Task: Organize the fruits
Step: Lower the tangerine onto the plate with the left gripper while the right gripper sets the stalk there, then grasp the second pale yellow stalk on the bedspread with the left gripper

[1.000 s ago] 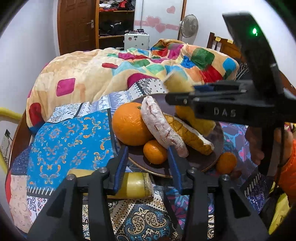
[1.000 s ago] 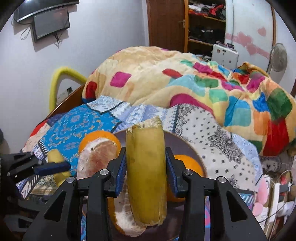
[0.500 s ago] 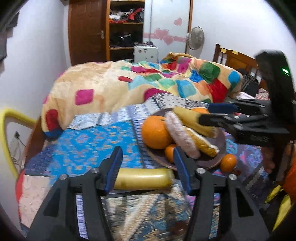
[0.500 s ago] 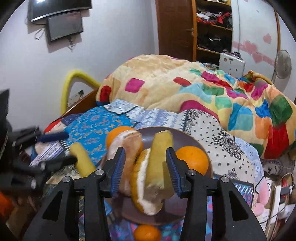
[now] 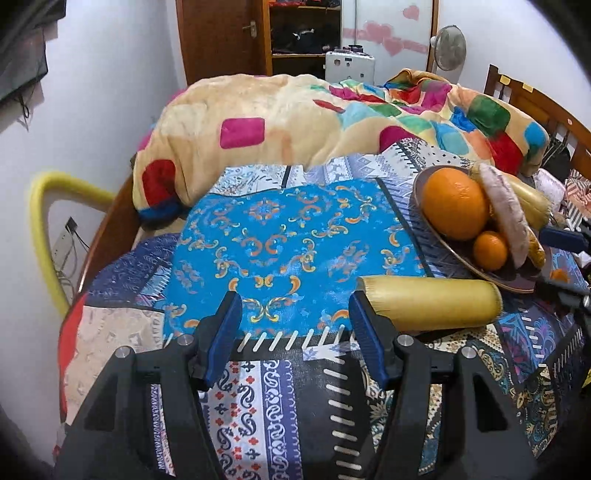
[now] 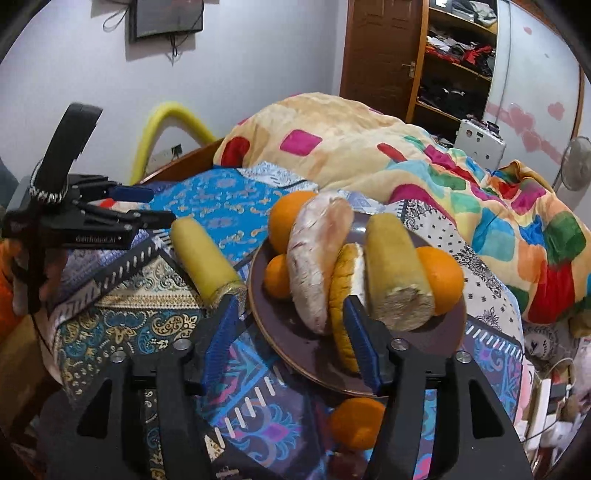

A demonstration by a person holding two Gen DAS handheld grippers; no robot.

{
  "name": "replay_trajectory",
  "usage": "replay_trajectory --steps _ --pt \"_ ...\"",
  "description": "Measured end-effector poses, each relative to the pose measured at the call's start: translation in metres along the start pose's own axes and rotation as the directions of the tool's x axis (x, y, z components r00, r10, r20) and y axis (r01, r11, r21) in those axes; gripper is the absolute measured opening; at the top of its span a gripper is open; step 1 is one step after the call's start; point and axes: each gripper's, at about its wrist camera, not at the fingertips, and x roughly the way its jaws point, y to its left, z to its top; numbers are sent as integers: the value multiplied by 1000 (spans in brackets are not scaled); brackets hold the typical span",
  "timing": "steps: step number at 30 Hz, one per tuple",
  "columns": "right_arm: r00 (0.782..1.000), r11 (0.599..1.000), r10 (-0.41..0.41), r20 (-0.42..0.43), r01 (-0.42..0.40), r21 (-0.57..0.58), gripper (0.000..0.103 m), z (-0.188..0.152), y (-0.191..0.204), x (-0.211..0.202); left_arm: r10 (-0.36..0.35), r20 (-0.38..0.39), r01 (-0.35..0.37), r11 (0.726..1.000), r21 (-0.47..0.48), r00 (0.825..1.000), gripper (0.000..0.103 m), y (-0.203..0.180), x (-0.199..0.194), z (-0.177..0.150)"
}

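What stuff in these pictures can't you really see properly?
- Small orange beside the plate: right wrist view, partly hidden by the right gripper.
- Same orange: left wrist view, mostly behind the plate's rim.
- Orange behind the yellow piece: right wrist view, half covered.
- Shelf contents: too small.

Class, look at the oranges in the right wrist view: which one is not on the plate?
The small orange lying on the patterned bedcover just below the plate's near rim. The other oranges sit on the plate beside the peeled fruit pieces.
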Motion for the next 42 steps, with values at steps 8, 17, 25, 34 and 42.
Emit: replay_trajectory --steps 8,17,25,34,42 --pt "998 998 -61 0 61 -36 74 1 15 7 6 -8 -6 1000 12 1000 60 -5 3 -3" --pt "999 999 -44 26 44 6 74 -5 7 -14 -34 -15 34 999 19 999 60 -16 -34 -38" --pt "997 995 -69 37 65 80 74 -18 -17 -36 -110 -27 111 991 70 994 60 -44 -58 -60" --pt "997 988 -72 13 70 138 75 -42 -37 -50 -159 36 155 984 93 987 63 -64 -78 -37" --pt "999 983 -37 -16 39 179 75 -74 -43 -45 -203 -76 212 966 145 976 63 -95 -33 -18"
